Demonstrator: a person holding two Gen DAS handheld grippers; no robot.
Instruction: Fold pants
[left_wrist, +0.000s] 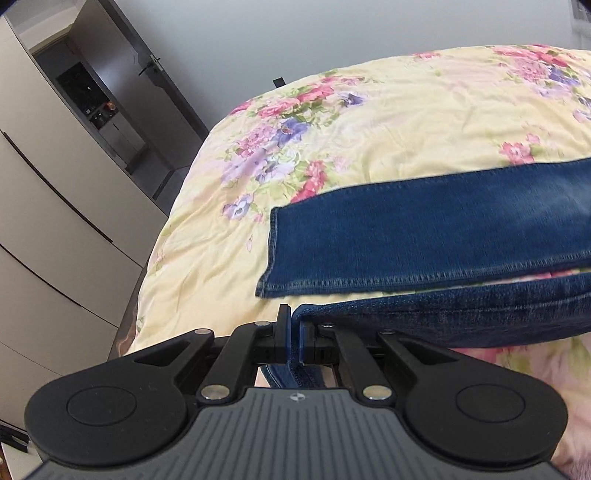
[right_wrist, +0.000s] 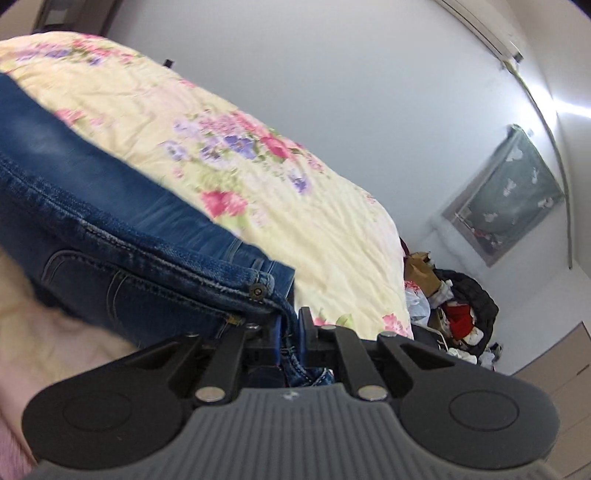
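Observation:
Blue denim pants (left_wrist: 424, 229) lie on a yellow floral bedspread (left_wrist: 406, 122). One leg lies flat with its hem toward the left. My left gripper (left_wrist: 293, 325) is shut on the hem end of the nearer leg (left_wrist: 461, 317) and holds it lifted off the bed. In the right wrist view my right gripper (right_wrist: 290, 325) is shut on the waistband corner of the pants (right_wrist: 122, 221), near a metal rivet (right_wrist: 258, 290) and a back pocket (right_wrist: 122, 291). That side is also raised.
A pale wardrobe (left_wrist: 55, 221) and an open dark doorway (left_wrist: 99, 103) stand left of the bed. A pile of bags and clothes (right_wrist: 450, 310) lies on the floor at the bed's right side, below a window (right_wrist: 506, 195). Grey wall lies behind.

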